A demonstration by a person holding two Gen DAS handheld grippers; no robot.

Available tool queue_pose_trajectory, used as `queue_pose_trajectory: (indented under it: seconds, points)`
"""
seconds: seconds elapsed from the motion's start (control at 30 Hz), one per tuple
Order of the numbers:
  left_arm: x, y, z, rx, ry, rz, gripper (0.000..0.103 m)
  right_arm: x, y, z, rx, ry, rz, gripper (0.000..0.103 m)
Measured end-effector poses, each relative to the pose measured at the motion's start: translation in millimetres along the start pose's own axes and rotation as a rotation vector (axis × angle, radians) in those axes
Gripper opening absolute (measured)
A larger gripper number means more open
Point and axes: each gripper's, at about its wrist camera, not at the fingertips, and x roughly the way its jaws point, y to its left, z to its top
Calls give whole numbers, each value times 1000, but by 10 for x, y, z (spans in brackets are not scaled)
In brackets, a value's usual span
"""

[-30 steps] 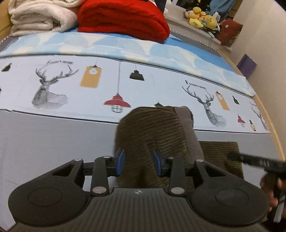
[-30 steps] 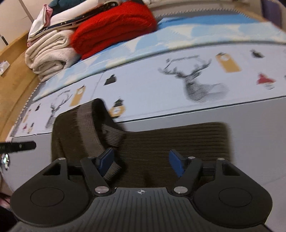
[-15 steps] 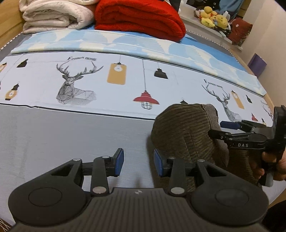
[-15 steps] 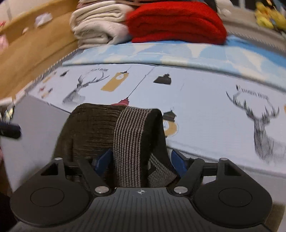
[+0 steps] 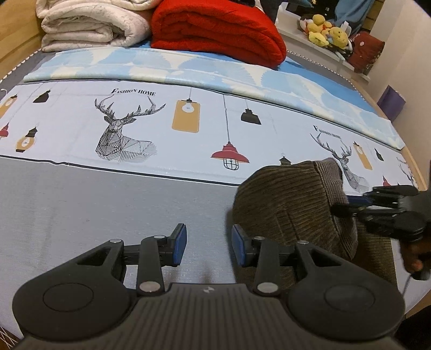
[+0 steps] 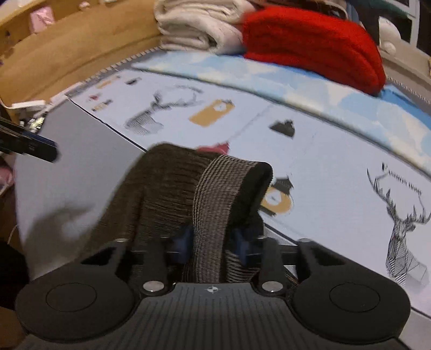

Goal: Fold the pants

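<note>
While its jaws close on the grey ribbed waistband (image 6: 215, 215) between them, the right tool (image 6: 212, 246) takes up one end of the brown corduroy pants (image 6: 159, 193), which lie bunched at the near right of the bed's grey-and-deer-print sheet (image 5: 113, 199). To the left, the left tool (image 5: 207, 246) stands parted and empty over bare grey sheet, its right pad just beside the pants' left edge but gripping nothing. Doing this step well likely means letting the pads seat fully on the doubled band before any lift, then carrying that end low and level so the layers underneath do not slide apart; the free tool could steady the near edge. Seen from the left wrist, the bundle's long axis seems to run from the near edge toward the far right, with the waistband end hanging over its far-right side; how much fabric trails off the near edge is hidden. At the far end of the bed sit a folded red blanket (image 5: 215, 29) and a cream one (image 5: 91, 24).
</note>
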Motion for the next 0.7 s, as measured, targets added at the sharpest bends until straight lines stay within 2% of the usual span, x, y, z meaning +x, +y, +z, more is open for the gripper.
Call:
queue_pose_trajectory:
  seconds: [0.13, 0.23, 0.33, 0.43, 0.5, 0.53, 0.6, 0.67, 0.7]
  points:
    - [-16, -85, -16, 15, -7, 1, 41, -421, 61, 26, 88, -63, 81, 18]
    - [-19, -150, -12, 15, -10, 2, 41, -719, 18, 21, 183, -105, 104, 17]
    - [-23, -237, 10, 17, -21, -11, 41, -1130, -199, -109, 399, -116, 66, 17]
    - [18, -383, 29, 33, -21, -20, 41, -1538, -533, -503, 626, -135, 29, 17]
    - [66, -517, 44, 61, -16, -32, 41, -1671, -810, -830, 788, -111, -16, 17]
    - [87, -594, 46, 78, -14, -39, 41, -1694, -918, -985, 829, -90, -56, 17]
    - [143, -786, 37, 124, -3, -67, 41, -1608, -1133, -1316, 863, 26, -235, 17]
    - [211, -978, 2, 176, 25, -111, 47, -1565, -1308, -1522, 835, 124, -405, 18]
    - [245, -1096, -29, 208, 42, -141, 48, -1595, -1355, -1567, 827, 108, -405, 18]
